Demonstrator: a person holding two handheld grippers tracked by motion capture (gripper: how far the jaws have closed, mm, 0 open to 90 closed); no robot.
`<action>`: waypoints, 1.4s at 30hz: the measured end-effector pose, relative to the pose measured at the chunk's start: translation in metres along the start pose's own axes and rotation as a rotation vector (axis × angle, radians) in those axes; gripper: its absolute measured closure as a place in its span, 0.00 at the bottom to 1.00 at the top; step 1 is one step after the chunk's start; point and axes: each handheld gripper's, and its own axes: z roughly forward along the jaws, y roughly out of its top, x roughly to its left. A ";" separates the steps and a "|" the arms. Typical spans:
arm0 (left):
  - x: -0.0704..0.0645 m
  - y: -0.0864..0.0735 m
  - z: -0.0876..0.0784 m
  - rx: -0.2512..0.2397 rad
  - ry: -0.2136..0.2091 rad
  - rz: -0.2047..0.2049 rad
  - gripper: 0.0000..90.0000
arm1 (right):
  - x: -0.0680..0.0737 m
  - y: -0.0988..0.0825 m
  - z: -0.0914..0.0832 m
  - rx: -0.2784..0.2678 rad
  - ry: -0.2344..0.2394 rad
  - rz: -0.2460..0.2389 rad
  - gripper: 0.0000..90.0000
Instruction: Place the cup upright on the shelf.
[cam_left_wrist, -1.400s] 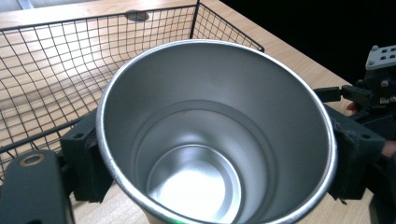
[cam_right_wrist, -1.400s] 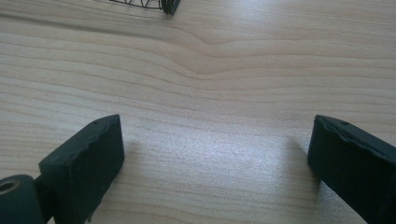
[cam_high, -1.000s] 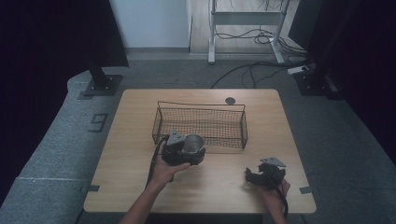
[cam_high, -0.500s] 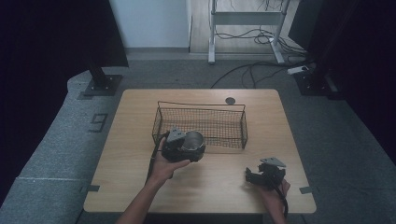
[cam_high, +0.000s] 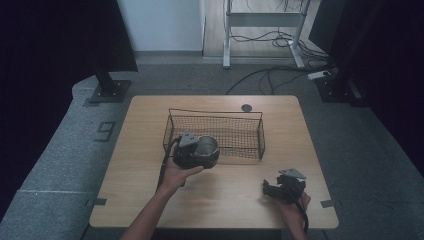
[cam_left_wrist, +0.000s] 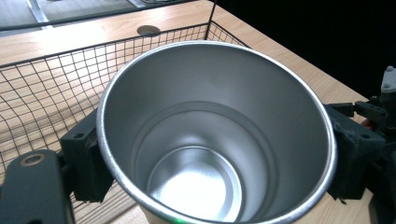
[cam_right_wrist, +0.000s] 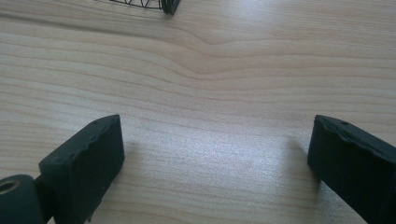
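Observation:
A shiny steel cup (cam_high: 205, 146) is held upright in my left gripper (cam_high: 196, 152), whose jaws are shut on its sides. It hangs at the front left corner of a black wire basket (cam_high: 235, 134). In the left gripper view the cup (cam_left_wrist: 215, 135) gapes open and empty, with a pad (cam_left_wrist: 88, 158) pressed to each side and the basket mesh (cam_left_wrist: 51, 88) behind. My right gripper (cam_high: 284, 186) rests low at the table's front right, open. In its own view its jaws stand wide apart over bare wood and nothing lies between the fingertips of the gripper (cam_right_wrist: 215, 158).
The wooden table (cam_high: 150, 200) has a round cable hole (cam_high: 246, 107) behind the basket. Beyond the table are a metal stand (cam_high: 260, 30), loose cables (cam_high: 280, 70) on the grey floor and dark curtains at both sides.
My left gripper has carried the cup slightly forward and up toward the basket's front left corner. The right gripper has stayed in place.

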 end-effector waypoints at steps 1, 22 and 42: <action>0.000 0.001 0.001 0.002 0.002 0.000 0.16 | 0.000 0.000 0.000 0.001 0.001 -0.001 0.04; 0.017 0.015 0.005 -0.003 0.019 -0.024 0.16 | 0.000 0.000 0.000 0.003 0.002 -0.001 0.04; 0.025 0.026 0.016 0.003 0.029 -0.039 0.16 | 0.000 0.000 0.000 0.000 0.000 0.000 0.04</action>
